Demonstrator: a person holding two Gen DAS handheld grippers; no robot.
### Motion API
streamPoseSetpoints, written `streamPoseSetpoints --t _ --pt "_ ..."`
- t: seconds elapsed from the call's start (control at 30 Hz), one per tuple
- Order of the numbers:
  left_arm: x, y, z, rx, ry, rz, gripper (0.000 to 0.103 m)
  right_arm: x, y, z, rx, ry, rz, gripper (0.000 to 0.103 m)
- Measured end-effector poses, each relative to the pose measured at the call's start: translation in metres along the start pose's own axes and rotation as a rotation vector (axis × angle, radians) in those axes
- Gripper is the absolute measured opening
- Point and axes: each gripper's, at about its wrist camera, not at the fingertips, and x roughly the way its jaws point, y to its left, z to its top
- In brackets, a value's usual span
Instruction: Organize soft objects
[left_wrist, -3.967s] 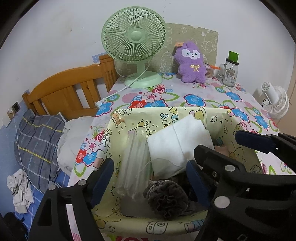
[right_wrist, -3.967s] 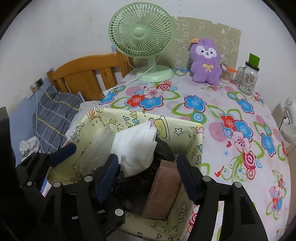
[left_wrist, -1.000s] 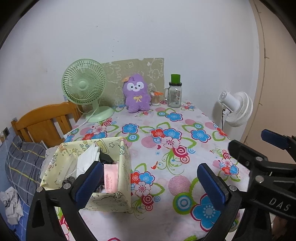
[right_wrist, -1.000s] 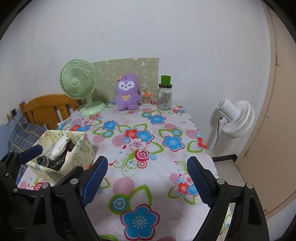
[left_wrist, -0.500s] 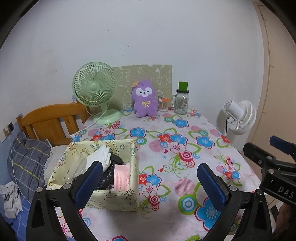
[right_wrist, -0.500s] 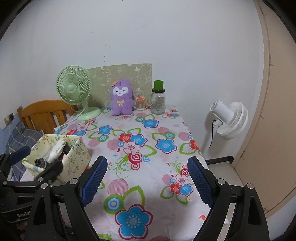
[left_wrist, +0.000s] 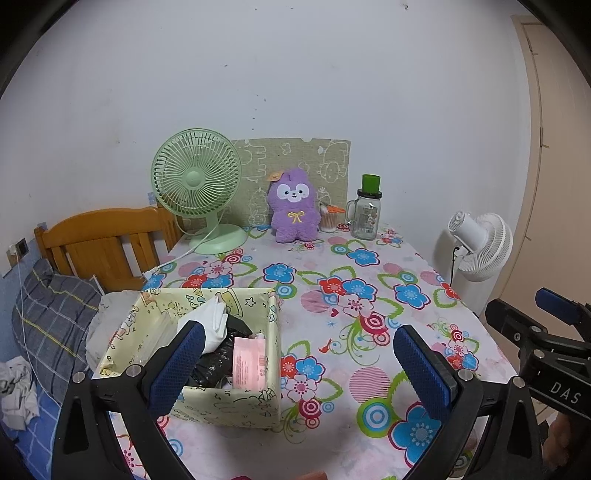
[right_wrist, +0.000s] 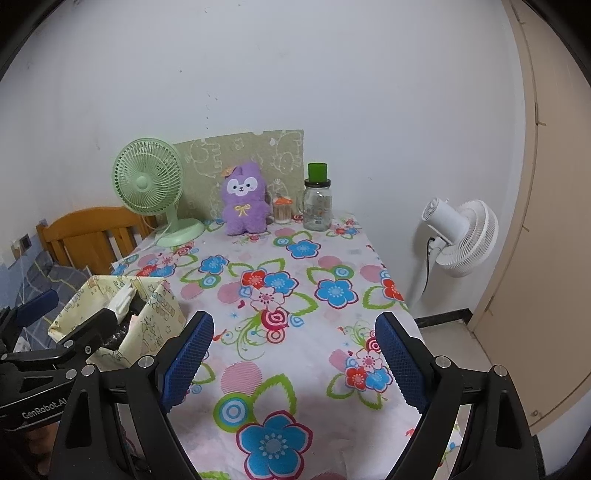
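A pale yellow cartoon-print fabric box (left_wrist: 273, 369) sits at the near left of the flowered table (left_wrist: 369, 295). It holds a white cloth (left_wrist: 216, 323), a black bag (left_wrist: 212, 365) and a pink pack (left_wrist: 249, 363). It also shows in the right wrist view (right_wrist: 159, 332). My left gripper (left_wrist: 299, 369) is open and empty, held back above the table's near edge. My right gripper (right_wrist: 295, 358) is open and empty too, right of the box. A purple plush toy (left_wrist: 293, 210) stands at the back, also in the right wrist view (right_wrist: 243, 201).
A green desk fan (left_wrist: 197, 184), a small cotton-swab jar (left_wrist: 328, 219) and a glass jar with a green lid (left_wrist: 367, 210) stand along the back. A white floor fan (left_wrist: 480, 245) is off the right edge. A wooden bed headboard (left_wrist: 103, 240) and bedding lie left.
Both grippers have pulled back and up from the box, which was right under them four seconds ago. The views are now wide over the table. Both stay open and empty.
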Motion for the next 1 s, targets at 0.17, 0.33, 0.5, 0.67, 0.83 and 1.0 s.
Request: streamPoseSetpoints --t 0.17,0.33,0.5,0.67,0.83,1.0 --pt "0.0012 0.0007 0.0005 -0.003 0.003 0.000 0.103 0.0012 -0.0013 -0.0003 0.007 0.000 0.004 0.093" --pt "0.0021 0.0004 0.0009 -0.001 0.001 -0.002 0.103 0.0023 -0.0022 -0.0003 0.013 0.000 0.004 0.094" --pt "0.0025 -0.0003 -0.0001 0.006 -0.004 -0.004 0.103 0.0022 -0.0024 -0.0005 0.014 0.001 0.005 0.094" --pt "0.0019 -0.0009 -0.0011 0.008 -0.005 -0.008 0.103 0.0024 -0.0024 -0.0005 0.016 -0.002 0.005 0.096" --pt "0.0020 -0.0014 -0.0016 0.012 -0.004 -0.012 0.103 0.0025 -0.0021 -0.0014 0.017 -0.003 0.005 0.097" --pt "0.0022 -0.0023 -0.0020 0.014 -0.001 -0.016 0.103 0.0031 -0.0016 -0.0023 0.020 0.000 0.004 0.097"
